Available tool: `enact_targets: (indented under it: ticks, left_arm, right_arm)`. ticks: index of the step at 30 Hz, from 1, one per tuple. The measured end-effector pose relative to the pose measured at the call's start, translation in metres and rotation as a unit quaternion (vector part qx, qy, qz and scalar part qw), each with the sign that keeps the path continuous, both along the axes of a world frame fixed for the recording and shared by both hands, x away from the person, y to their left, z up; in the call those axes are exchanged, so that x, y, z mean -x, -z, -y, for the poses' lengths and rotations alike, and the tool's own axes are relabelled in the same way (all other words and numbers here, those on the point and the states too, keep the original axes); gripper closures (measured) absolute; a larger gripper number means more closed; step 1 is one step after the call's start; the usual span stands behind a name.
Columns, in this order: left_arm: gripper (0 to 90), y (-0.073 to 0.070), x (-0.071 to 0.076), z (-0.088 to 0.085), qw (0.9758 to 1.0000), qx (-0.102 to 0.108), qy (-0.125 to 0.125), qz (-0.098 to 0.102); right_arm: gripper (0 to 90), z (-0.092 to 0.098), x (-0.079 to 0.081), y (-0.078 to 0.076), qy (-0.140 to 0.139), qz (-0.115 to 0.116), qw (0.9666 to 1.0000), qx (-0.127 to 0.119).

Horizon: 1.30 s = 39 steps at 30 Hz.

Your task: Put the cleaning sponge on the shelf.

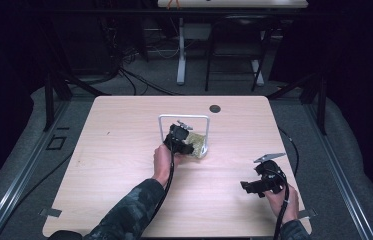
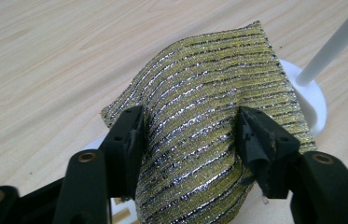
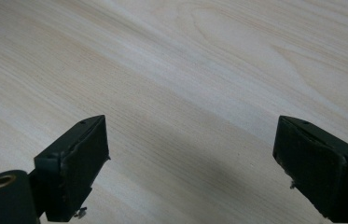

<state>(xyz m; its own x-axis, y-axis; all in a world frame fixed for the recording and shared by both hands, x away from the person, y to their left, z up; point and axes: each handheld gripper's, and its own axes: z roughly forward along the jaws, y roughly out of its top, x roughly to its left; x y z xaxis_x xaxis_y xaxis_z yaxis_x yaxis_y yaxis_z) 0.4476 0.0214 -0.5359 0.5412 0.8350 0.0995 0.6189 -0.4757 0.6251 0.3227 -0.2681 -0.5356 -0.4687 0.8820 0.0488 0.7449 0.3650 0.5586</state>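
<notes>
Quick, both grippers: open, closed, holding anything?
Left gripper: jaws on either side of the striped cloth; whether the pads grip it cannot be told.
Right gripper: open, empty.

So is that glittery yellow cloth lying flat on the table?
No: the striped cloth is draped, bulging up between the left gripper fingers, by a white rack.

Black claws (image 1: pixel 186 136), brass screws, dark patterned sleeve (image 1: pixel 129 212).
</notes>
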Motion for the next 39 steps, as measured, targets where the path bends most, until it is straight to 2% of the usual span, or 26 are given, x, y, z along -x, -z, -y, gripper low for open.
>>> enact_targets:
  ticks: [4,15,20,25,32,39]
  left_arm:
    - [36.5,0.000,0.000,-0.002,1.0000,-0.001,-0.006,0.002]
    - [29.7,-0.005,0.002,-0.003,0.9999,0.007,0.008,-0.003]
    - [26.6,-0.016,0.009,-0.002,0.9996,0.015,0.024,0.004]
    - [21.3,-0.029,0.017,-0.004,0.9982,0.018,0.056,-0.004]
    - [14.5,-0.048,0.033,-0.018,0.9952,0.019,0.095,-0.012]
    - [9.1,-0.058,0.043,-0.041,0.9946,0.017,0.101,-0.018]
  right_arm:
    - [9.8,0.000,0.000,0.000,-0.001,0.001,1.0000,0.000]
    - [9.7,0.001,0.000,0.000,0.003,-0.001,1.0000,0.003]
    - [9.7,0.001,0.001,-0.001,0.002,-0.001,1.0000,0.001]
    - [9.8,0.001,0.001,-0.001,0.005,0.004,1.0000,0.001]
    - [9.8,0.001,0.001,-0.001,0.004,0.004,1.0000,0.002]
    - [9.8,0.001,0.002,-0.002,0.003,0.005,1.0000,0.003]
